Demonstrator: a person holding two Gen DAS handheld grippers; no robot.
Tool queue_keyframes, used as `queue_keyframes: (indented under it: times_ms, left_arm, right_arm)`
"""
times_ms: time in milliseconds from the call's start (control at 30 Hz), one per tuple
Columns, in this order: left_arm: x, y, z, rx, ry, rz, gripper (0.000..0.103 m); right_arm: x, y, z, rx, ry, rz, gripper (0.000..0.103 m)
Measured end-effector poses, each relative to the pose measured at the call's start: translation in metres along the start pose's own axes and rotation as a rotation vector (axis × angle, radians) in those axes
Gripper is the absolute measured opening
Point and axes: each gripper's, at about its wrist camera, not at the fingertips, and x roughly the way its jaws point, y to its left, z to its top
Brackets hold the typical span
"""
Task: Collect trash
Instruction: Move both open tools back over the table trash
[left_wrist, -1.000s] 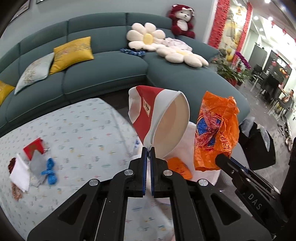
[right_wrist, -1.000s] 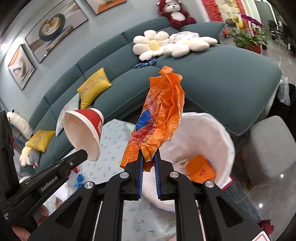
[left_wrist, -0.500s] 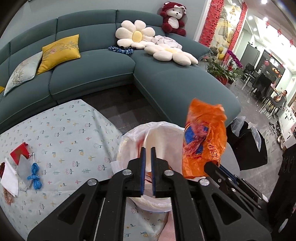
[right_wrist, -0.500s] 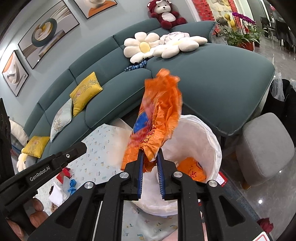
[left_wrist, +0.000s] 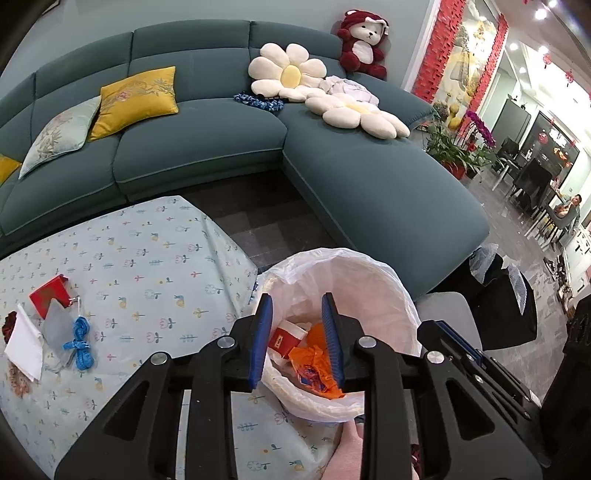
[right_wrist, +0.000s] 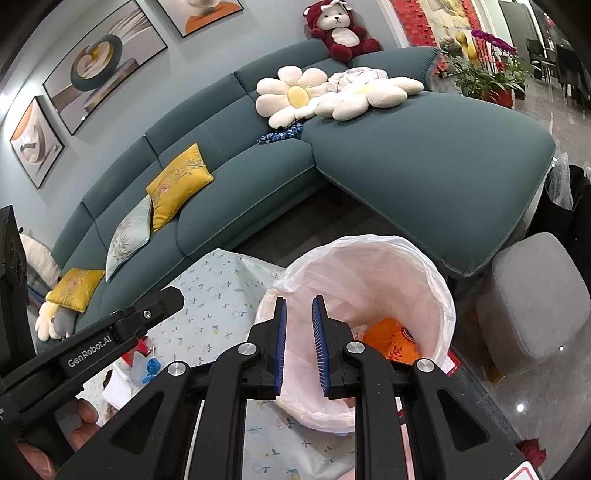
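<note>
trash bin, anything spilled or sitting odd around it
Nothing spilled. The red paper cup and orange wrapper lie inside the lined trash bin. Small scraps remain on the tablecloth, left of the bin.

Teal sofa (left_wrist: 207, 147) bears yellow cushions (left_wrist: 135, 99) and flower pillows (left_wrist: 290, 72).

left tool (left_wrist: 296, 341): black arms, blue ribbed pads, round silver screws | right tool (right_wrist: 298, 345): same black and blue, silver screws | left tool's side says "GenRobot.AI" in white | bare fingers (right_wrist: 86, 415) behind it
</note>
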Motion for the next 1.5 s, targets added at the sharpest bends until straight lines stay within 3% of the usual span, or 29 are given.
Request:
queue_keyframes:
  times_ms: [267,400,633,1300,1367,1500]
  left_arm:
    - [-0.014,0.021,-0.001,-0.039,-0.02,0.033,0.027]
    - [-0.023,0.039,-0.003,-0.066,-0.028,0.056,0.027]
    - [-0.037,0.078,-0.012,-0.126,-0.034,0.093,0.027]
    - [-0.09,0.223,-0.056,-0.337,-0.054,0.251,0.027]
    - [-0.094,0.24,-0.062,-0.355,-0.054,0.279,0.034]
    - [-0.103,0.28,-0.079,-0.409,-0.05,0.354,0.057]
  right_arm:
    - [-0.002,0.019,0.0,-0.035,0.005,0.017,0.018]
    - [-0.003,0.032,-0.003,-0.054,0.007,0.028,0.027]
    - [0.002,0.073,-0.014,-0.122,0.033,0.065,0.028]
    - [0.025,0.206,-0.07,-0.336,0.152,0.174,0.028]
    - [0.03,0.217,-0.076,-0.352,0.169,0.184,0.028]
    - [0.046,0.238,-0.091,-0.381,0.216,0.199,0.028]
